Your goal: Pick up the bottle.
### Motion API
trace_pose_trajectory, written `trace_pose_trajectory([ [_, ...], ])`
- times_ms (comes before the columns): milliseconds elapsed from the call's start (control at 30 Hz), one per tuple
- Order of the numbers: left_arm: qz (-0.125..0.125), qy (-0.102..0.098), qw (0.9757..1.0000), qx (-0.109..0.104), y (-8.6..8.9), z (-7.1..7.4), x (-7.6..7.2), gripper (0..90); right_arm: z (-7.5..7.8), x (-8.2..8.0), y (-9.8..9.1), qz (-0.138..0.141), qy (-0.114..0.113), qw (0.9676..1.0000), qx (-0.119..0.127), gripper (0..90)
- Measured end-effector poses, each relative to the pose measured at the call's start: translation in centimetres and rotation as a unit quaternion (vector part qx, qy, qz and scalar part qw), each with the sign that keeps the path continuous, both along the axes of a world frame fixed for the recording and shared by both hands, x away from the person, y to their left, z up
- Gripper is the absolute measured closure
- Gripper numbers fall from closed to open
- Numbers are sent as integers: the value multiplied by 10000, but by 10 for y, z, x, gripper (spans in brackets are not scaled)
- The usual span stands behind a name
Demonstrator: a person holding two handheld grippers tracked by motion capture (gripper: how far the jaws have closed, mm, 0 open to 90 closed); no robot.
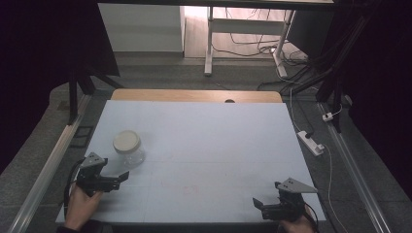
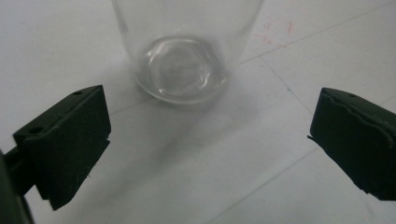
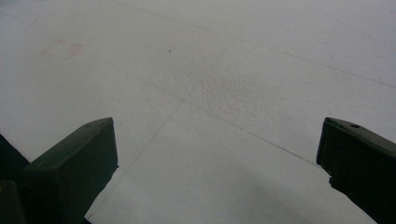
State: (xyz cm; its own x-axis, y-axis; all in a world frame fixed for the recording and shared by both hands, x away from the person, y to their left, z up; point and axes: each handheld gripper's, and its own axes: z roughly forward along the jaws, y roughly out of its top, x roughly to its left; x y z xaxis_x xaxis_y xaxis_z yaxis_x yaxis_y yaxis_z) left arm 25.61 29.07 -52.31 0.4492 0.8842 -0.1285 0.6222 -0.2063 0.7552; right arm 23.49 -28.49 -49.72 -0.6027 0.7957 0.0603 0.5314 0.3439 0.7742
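- High view: we see a clear jar (image 1: 129, 148) with a cream lid (image 1: 127, 141) standing upright on the white table (image 1: 204, 145), at about 9 o'clock of the tabletop. Left gripper (image 1: 121, 177) sits just beside it at the jar's 7 o'clock, held by a hand (image 1: 82, 206). Right gripper (image 1: 257, 204) is at the table's 5 o'clock, well apart from the jar.
- Left gripper view: we see the jaws spread wide, gripping nothing; the jar's glass base (image 2: 180, 70) at 12 o'clock, ahead of the jaws, not touching.
- Right gripper view: jaws wide apart, nothing held; we see bare white table (image 3: 224, 84) with thin lines.
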Motion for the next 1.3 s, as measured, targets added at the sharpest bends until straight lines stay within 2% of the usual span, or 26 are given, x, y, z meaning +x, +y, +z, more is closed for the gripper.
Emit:
trace_pose_trajectory([
  [167, -96, -82, 9999, -55, 1, 1, 9, 0, 0, 0, 0, 1, 4, 10000, -3, 0],
  [300, -192, -76, 9998, 2, 0, 0, 19, 0, 0, 0, 0, 6, 19, 10000, -14, 0],
  [400, -227, -144, 9996, 10, -1, 0, 26, 0, 0, 0, 0, 0, 30, 10000, -5, 0],
  [567, -290, -169, 9994, -98, -1, -2, 38, 0, 0, 1, 0, 22, 23, 10000, -20, 0],
  [667, -356, -186, 9992, -88, -3, -4, 45, 0, 0, 1, 1, 24, 27, 10000, -20, 0],
  [833, -402, -357, 9986, -2, -8, -6, 55, 0, 0, 1, 1, 17, 39, 10000, -15, 0],
  [933, -398, -411, 9983, -79, -8, -7, 60, 0, 0, 1, 1, 19, 40, 10000, -18, 0],
  [1100, -377, -434, 9981, -234, -8, -8, 66, 0, 0, 1, 0, 22, 50, 10000, -17, 0],
  [1300, -370, -334, 9987, -94, -12, -9, 71, 0, 0, 1, 1, 26, 45, 10000, -23, 0],
])
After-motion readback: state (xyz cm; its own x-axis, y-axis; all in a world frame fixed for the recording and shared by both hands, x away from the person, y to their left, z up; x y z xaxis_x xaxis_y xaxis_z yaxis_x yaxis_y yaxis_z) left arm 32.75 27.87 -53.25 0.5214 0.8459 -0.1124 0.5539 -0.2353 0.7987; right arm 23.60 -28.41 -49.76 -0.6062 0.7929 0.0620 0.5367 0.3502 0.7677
